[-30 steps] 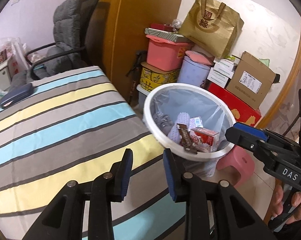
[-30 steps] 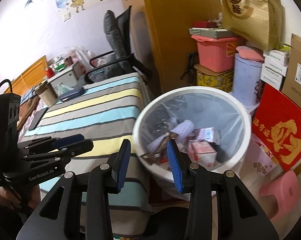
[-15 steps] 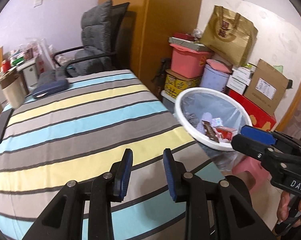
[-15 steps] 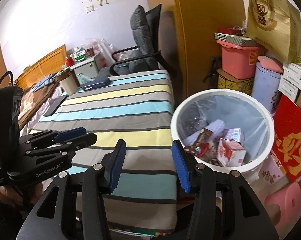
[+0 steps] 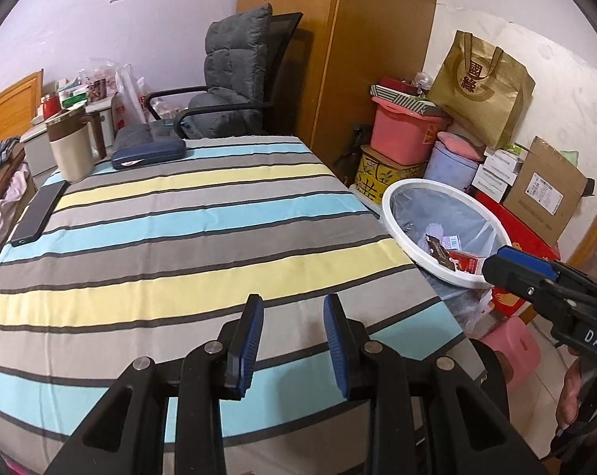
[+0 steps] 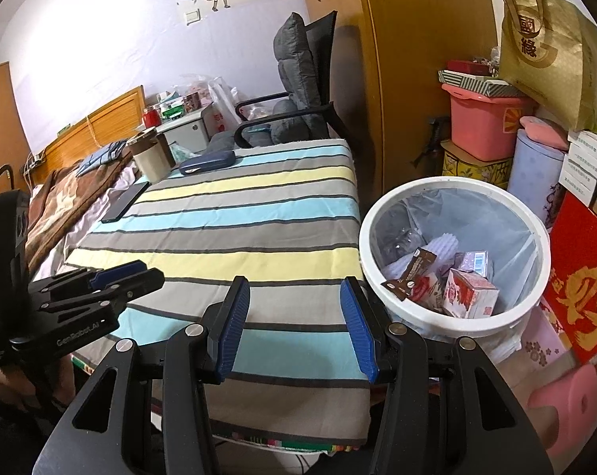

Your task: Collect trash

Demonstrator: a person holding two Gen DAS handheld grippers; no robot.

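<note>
Ahead of the blue-padded fingers (image 6: 235, 328), the cloth (image 6: 239, 213) runs grey, yellow and light-blue stripes; the bin (image 6: 452, 316) beside is white.

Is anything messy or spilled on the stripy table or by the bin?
Nothing stands out. The trash sits inside the white bin, none on the floor in view. On the striped tablecloth the mug, phone and blue case sit tidy. Both grippers are empty.

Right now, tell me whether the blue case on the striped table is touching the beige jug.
Apart. The left wrist view shows the blue case and the beige jug with a strip of striped cloth between them.
</note>
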